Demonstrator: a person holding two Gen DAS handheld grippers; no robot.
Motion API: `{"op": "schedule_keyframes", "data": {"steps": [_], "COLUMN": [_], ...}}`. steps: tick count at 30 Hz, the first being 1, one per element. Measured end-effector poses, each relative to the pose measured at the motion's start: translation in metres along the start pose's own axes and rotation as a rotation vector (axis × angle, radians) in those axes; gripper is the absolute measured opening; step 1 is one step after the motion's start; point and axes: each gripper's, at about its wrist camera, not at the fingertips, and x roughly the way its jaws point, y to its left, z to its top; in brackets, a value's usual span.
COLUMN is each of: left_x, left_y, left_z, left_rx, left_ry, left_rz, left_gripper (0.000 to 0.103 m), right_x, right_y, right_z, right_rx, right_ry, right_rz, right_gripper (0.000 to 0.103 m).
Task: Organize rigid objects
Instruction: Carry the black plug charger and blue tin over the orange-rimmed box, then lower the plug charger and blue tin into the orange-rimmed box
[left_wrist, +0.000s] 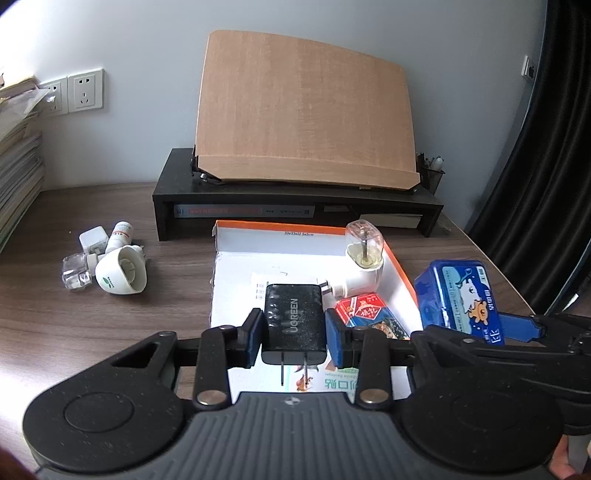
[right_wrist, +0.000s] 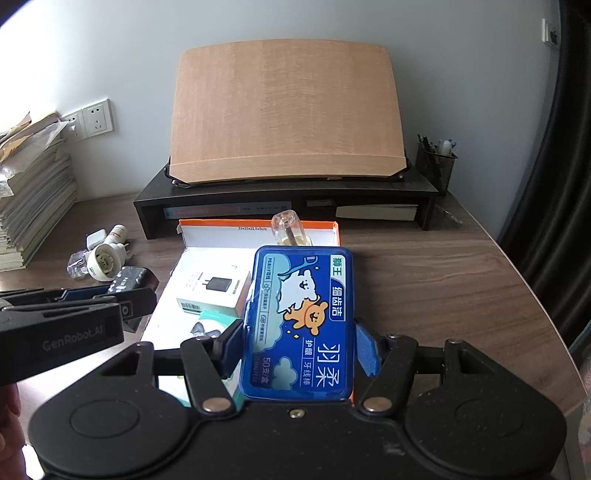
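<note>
Left wrist view. My left gripper (left_wrist: 293, 325) was clenched on a black UGREEN charger (left_wrist: 294, 320), its two prongs pointing back toward the camera, held above the open orange-rimmed cardboard box (left_wrist: 400, 266). Inside that box lay a white plug-in vaporizer with a clear bottle (left_wrist: 364, 258) against the right wall and a red-and-blue card pack (left_wrist: 364, 312) just beside my right-hand pad. On the wooden desk (left_wrist: 92, 325), well left of the box, sat a cluster: a white plug-in unit (left_wrist: 120, 275), a small white bottle (left_wrist: 120, 234), a white adapter (left_wrist: 92, 240) and a clear bottle (left_wrist: 75, 275).

Right wrist view. My right gripper (right_wrist: 299, 349) was grasping a blue floss-pick tin (right_wrist: 301, 321) by its long sides, lid facing up, over the near right part of the box. A white charger carton (right_wrist: 214, 290) lay flat in the box, left of the tin. Behind the box stood a black monitor riser (right_wrist: 288, 195) bearing a tilted wooden board (right_wrist: 286, 110).
</note>
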Motion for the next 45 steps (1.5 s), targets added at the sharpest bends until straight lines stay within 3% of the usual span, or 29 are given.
{"op": "schedule_keyframes", "data": {"steps": [45], "left_x": [0.057], "left_y": [0.003], "left_z": [0.029], "left_rx": [-0.054], "left_ry": [0.031], "left_rz": [0.043], "left_gripper": [0.036], "right_x": [0.052], "right_y": [-0.007], "right_z": [0.02], "right_rx": [-0.061], "right_ry": [0.063], "right_rz": [0.053], "right_gripper": [0.074]}}
